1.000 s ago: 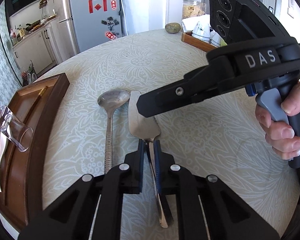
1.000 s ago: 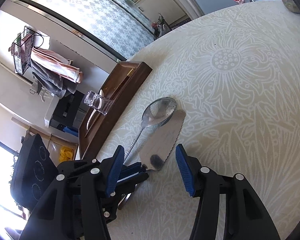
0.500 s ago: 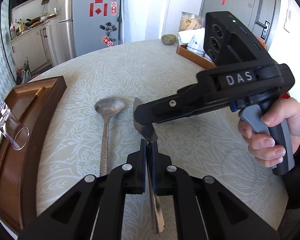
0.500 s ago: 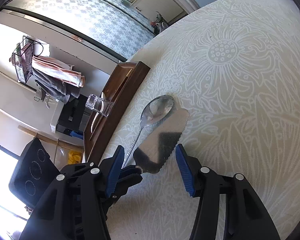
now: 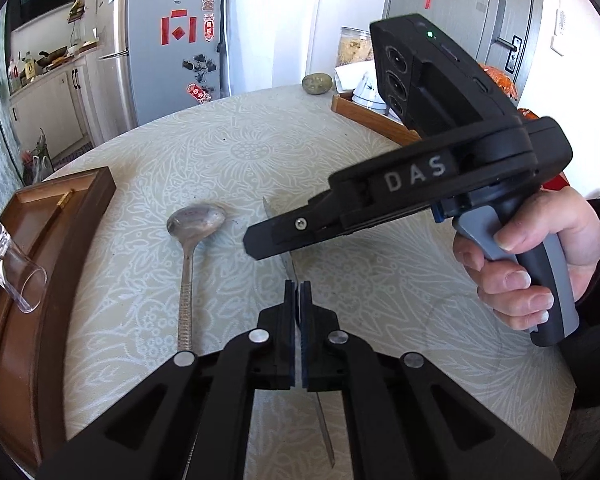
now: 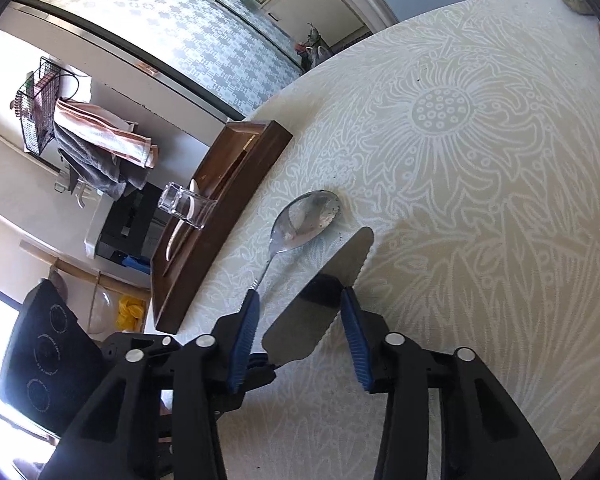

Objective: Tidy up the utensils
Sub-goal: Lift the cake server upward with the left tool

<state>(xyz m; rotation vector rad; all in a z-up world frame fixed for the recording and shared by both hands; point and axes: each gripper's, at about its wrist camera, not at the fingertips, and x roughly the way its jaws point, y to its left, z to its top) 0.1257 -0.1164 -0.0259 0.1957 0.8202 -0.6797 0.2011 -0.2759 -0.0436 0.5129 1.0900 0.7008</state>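
My left gripper (image 5: 298,292) is shut on the neck of a steel cake server (image 6: 324,288) and holds it lifted and turned on edge above the table; in the left wrist view the cake server (image 5: 290,268) shows edge-on. My right gripper (image 6: 298,312) is open, its blue pads on either side of the server's blade without touching it. A steel spoon (image 5: 190,240) lies flat on the tablecloth left of the server, also in the right wrist view (image 6: 300,220). A brown wooden tray (image 5: 24,280) sits at the table's left edge.
A clear glass (image 5: 10,264) lies on the wooden tray beside a white spoon (image 6: 176,236). A second wooden tray (image 5: 376,120) with white cups and a stone (image 5: 317,83) stand at the far side. A fridge (image 5: 164,40) is behind the table.
The left gripper has lifted the cake server off the table and turned it from flat to on edge. The right gripper has risen with it, still open around the blade.
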